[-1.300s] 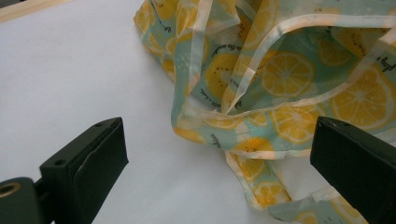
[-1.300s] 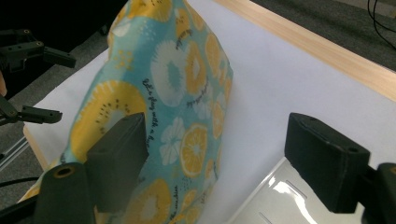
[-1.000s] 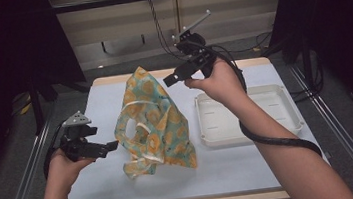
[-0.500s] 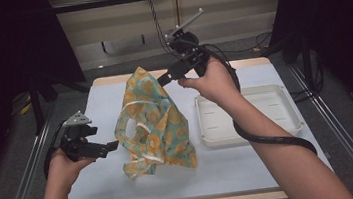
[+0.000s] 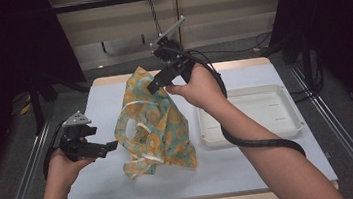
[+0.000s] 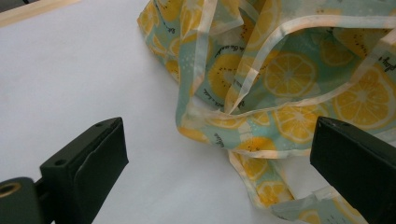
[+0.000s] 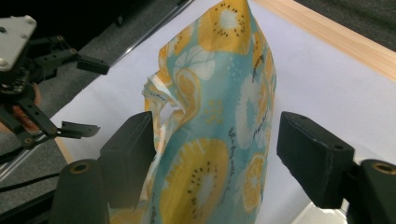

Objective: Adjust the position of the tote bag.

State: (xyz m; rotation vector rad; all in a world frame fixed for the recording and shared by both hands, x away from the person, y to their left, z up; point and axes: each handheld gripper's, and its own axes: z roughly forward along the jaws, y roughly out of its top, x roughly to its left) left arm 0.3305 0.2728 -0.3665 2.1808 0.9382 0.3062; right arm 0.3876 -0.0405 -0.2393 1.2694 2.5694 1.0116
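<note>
The fruit-print bag [image 5: 152,125] stands crumpled mid-table on the white mat [image 5: 98,96], tray [image 5: 253,131] just off its right edge, with the left gripper [image 5: 112,146] gaping empty beside its low edge and the right gripper [image 5: 155,86] wide open, jaws either side of its top, not pinching.

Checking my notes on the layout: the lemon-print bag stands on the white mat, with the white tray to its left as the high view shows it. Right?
Not quite: the white tray lies to the right of the lemon-print bag, as the high view shows. The bag does stand on the white mat.
</note>
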